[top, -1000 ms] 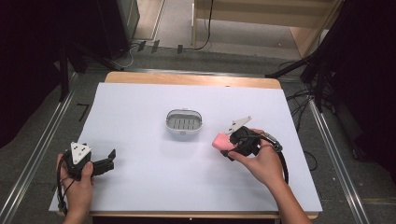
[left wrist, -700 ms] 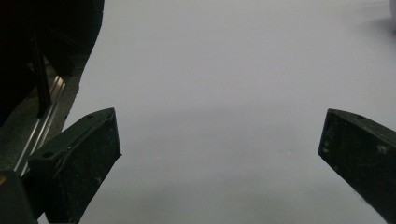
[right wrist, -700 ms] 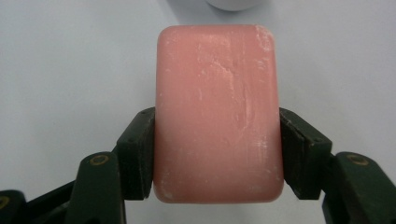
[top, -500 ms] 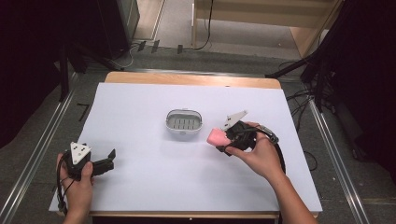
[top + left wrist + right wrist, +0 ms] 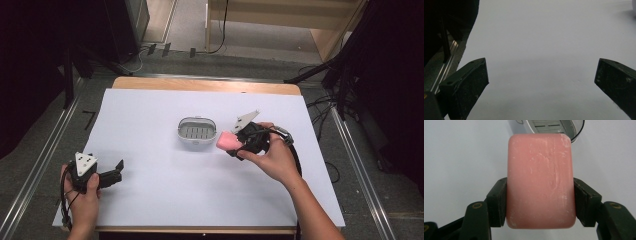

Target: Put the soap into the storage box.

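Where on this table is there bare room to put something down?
The white sheet is bare across its far left, between the left gripper and the soap dish, and along the near edge between both hands. It is crowded right of the dish, where the right gripper holds the pink soap.

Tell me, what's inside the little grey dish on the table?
The grey dish has a slotted floor and nothing lying on it. In the right gripper view, the pink soap clamped in the right gripper covers the dish's near part, so that bit is hidden there.
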Tool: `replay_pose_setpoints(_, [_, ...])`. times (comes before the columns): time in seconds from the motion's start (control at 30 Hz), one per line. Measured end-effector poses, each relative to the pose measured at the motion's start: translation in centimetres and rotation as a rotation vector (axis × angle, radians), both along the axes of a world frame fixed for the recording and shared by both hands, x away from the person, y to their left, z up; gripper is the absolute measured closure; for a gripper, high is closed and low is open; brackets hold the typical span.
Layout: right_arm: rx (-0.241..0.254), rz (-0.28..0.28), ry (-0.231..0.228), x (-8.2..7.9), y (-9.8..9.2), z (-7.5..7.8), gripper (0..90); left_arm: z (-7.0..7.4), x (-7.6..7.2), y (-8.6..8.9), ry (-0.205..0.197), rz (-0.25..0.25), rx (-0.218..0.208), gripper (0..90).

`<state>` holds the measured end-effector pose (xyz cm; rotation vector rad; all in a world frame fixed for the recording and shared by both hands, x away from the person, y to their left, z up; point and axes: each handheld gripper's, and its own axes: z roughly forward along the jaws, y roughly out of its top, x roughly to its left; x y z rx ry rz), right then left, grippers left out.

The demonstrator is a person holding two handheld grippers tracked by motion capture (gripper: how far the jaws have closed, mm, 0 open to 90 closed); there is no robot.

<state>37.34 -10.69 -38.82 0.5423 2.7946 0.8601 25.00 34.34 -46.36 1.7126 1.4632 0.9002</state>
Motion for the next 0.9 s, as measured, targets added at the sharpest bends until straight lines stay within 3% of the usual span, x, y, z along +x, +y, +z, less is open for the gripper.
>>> replay_pose_setpoints(0.23, [0.009,0.017,-0.007,0.5,0.6,0.8,38.9,0.0,0.0,0.0,0.0,0.001,-0.001,0.0])
replay_pose_setpoints(0.63, [0.031,0.094,-0.04,1.8,2.3,2.4,38.8,0.0,0.0,0.0,-0.002,0.008,-0.005,0.0])
replay_pose_setpoints(0.9, [0.036,0.138,-0.042,2.6,3.6,2.6,38.9,0.0,0.0,0.1,-0.002,0.012,-0.013,0.0])
